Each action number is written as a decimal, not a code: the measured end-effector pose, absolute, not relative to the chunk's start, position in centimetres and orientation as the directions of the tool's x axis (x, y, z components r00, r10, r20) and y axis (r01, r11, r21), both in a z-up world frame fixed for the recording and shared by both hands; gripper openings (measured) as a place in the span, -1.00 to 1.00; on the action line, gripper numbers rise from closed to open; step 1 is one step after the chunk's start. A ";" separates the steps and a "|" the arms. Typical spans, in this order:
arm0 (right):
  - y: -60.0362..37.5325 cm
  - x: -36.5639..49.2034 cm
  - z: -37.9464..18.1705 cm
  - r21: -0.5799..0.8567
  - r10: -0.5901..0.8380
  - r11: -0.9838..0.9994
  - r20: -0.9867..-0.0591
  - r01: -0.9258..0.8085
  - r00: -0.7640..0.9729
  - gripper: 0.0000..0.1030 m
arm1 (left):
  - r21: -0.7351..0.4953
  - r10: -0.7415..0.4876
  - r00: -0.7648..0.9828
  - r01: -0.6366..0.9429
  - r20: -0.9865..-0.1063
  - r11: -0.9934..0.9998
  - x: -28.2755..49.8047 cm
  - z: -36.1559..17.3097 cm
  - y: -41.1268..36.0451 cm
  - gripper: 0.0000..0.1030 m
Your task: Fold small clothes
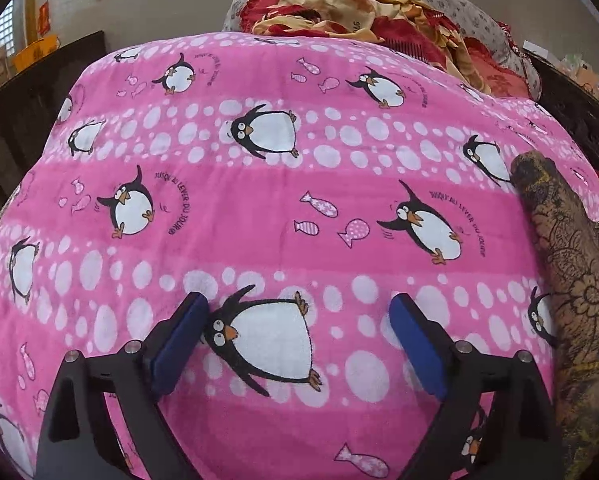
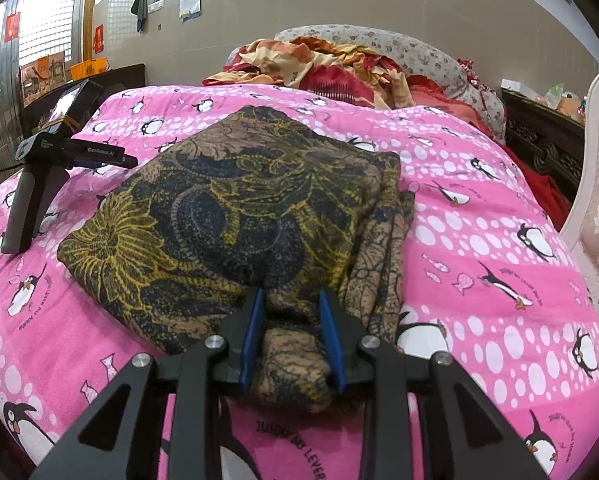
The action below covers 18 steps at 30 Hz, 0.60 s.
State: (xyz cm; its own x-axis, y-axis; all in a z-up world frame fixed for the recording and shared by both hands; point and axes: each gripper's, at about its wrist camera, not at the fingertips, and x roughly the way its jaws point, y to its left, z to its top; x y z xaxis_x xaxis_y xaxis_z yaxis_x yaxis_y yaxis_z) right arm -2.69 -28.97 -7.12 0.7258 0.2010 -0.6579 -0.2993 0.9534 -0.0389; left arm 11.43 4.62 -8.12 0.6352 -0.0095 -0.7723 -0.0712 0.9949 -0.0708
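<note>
A brown and black patterned garment (image 2: 235, 216) lies folded on the pink penguin blanket (image 2: 499, 240). My right gripper (image 2: 291, 300) is shut on a bunched near edge of the garment, which fills the gap between its blue pads. In the left wrist view, my left gripper (image 1: 299, 304) is open and empty, resting low over the pink blanket (image 1: 259, 200). The garment's edge (image 1: 567, 280) shows at the right of that view, apart from the fingers. The left gripper's body (image 2: 59, 160) stands on the blanket left of the garment.
A heap of red and orange bedding (image 2: 331, 68) and a floral pillow (image 2: 419, 52) lie at the bed's far end. A dark wooden headboard (image 2: 547, 148) and a white padded chair (image 2: 595, 200) stand at the right. A dark cabinet (image 2: 99, 76) is at the left.
</note>
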 end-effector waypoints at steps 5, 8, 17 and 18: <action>-29.0 -2.8 -7.1 -0.021 0.212 0.954 -0.652 -0.297 0.728 -0.42 | -0.069 -0.008 0.635 -0.072 -0.773 0.995 11.4 -8.1 4.8 0.45; -29.1 -2.8 -7.1 -0.023 0.211 0.955 -0.651 -0.297 0.729 -0.42 | -0.069 -0.008 0.634 -0.072 -0.773 0.995 11.4 -8.1 4.8 0.45; -29.2 -2.8 -7.1 -0.022 0.213 0.954 -0.652 -0.298 0.728 -0.42 | -0.069 -0.007 0.634 -0.072 -0.773 0.995 11.4 -8.1 4.7 0.45; -29.2 -2.8 -7.1 -0.022 0.213 0.954 -0.652 -0.298 0.728 -0.42 | -0.069 -0.007 0.634 -0.072 -0.773 0.995 11.4 -8.1 4.7 0.45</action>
State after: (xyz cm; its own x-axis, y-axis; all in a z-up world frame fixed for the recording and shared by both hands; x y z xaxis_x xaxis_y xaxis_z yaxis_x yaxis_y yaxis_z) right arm -2.78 -29.18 -7.12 0.7282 0.2125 -0.6516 -0.2980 0.9543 -0.0217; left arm 11.38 4.70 -8.10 0.6340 -0.0074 -0.7733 -0.0722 0.9950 -0.0687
